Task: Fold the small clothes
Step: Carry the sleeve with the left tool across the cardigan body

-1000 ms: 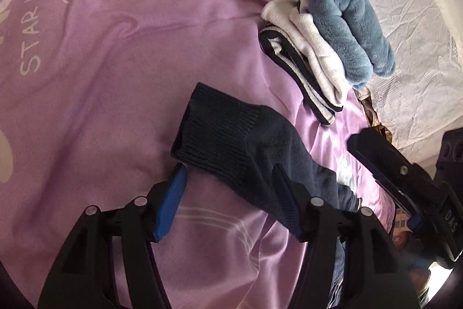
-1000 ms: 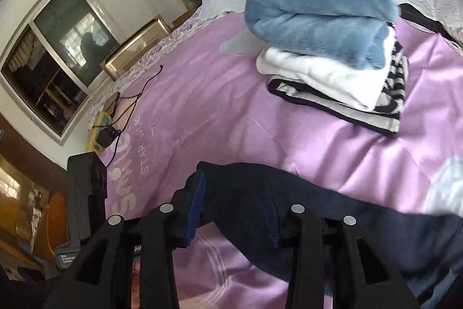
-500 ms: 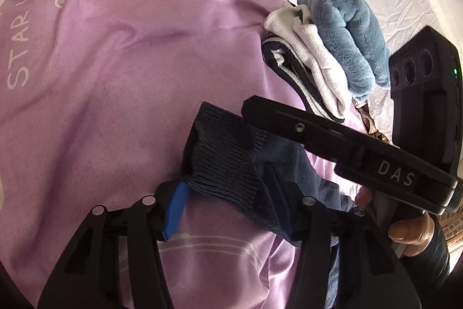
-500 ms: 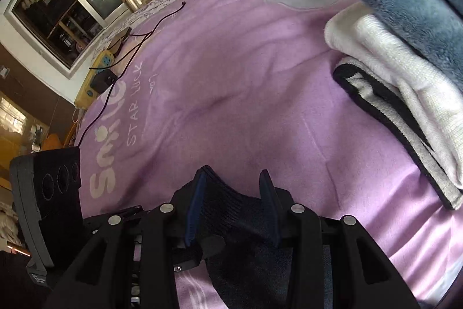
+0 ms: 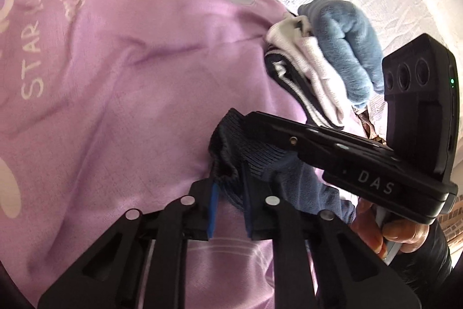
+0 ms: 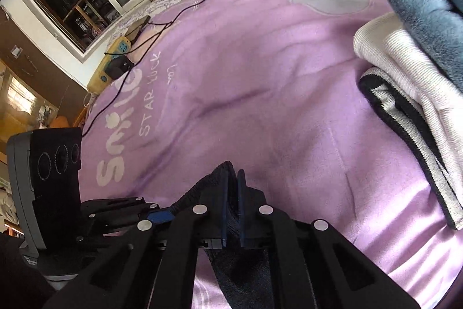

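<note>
**Sock pinched at the cuff by both grippers**

Left wrist view: your left gripper has just closed its fingers, and they now clamp the bunched cuff of the dark sock, which lies on the purple sheet. The right gripper reaches in from the right across the same cuff, your hand on its handle. Behind it sits a stack of folded clothes, a blue fleece on top, white and striped pieces beneath.

Right wrist view: your right gripper has also just closed, its fingers together on the sock's cuff edge, the rest of the sock trailing under the jaws. The left gripper sits just to the left, touching the same cloth. The stack lies well apart at right. Cables and a power strip lie at the sheet's far edge.
</note>
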